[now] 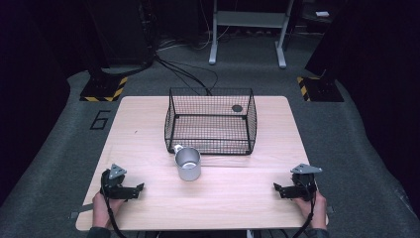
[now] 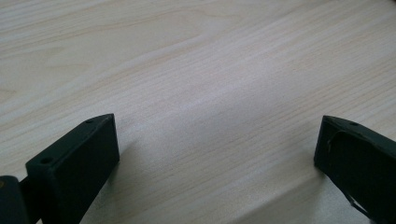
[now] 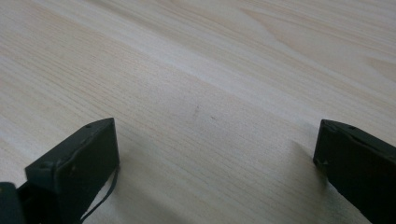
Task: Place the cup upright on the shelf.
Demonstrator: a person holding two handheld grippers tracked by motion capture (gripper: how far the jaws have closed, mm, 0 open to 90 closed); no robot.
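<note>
While both grippers rest spread, the mug (image 1: 188, 163) waits untouched.
Being stiff, light, slippery metal, it is best gripped at the rim.

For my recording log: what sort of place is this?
Probably a lab or studio set up for recording. A lone wooden table stands on grey carpet, with hazard-striped stand bases at its far corners, loose cables on the floor and dark surroundings.
</note>
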